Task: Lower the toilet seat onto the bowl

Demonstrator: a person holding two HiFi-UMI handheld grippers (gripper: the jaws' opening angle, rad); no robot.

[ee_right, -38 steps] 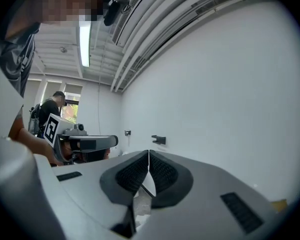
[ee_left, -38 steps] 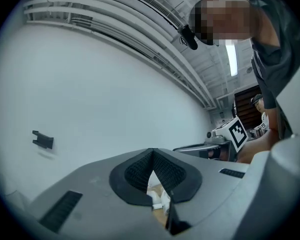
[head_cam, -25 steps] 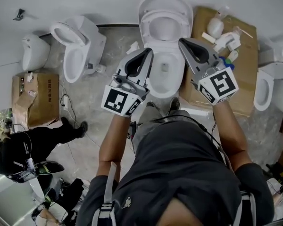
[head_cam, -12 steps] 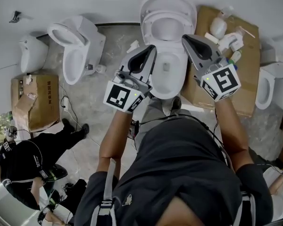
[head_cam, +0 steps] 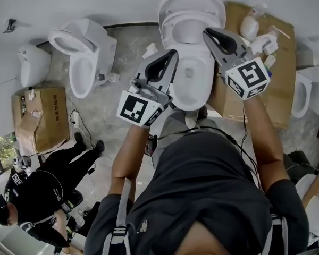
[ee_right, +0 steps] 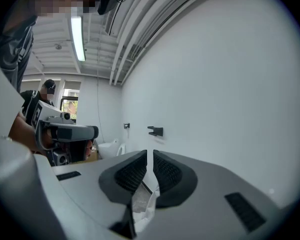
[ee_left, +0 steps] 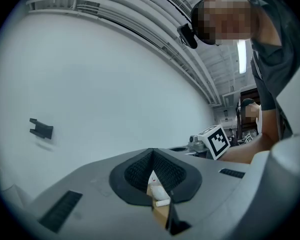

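Head view: white ceramic toilet bowl (head_cam: 194, 86) at upper centre of the frame. Its white oval toilet seat (head_cam: 169, 24) is raised at the back of the bowl, at the top edge. Left gripper (head_cam: 173, 52) is over the bowl's left rim. Right gripper (head_cam: 207, 31) is at the seat's right side; I can't tell if it touches. Flat brown cardboard sheet (head_cam: 279, 97) with white bottles is at upper right, and a second white toilet (head_cam: 82, 52) at upper left.

Left gripper view: jaws pressed together at the tips, nothing pinched. White wall ahead, small black wall bracket (ee_left: 41, 129) at left.

Right gripper view: jaws almost pressed together with a hairline slit, just eased open a touch, nothing between them. White wall fills the right.
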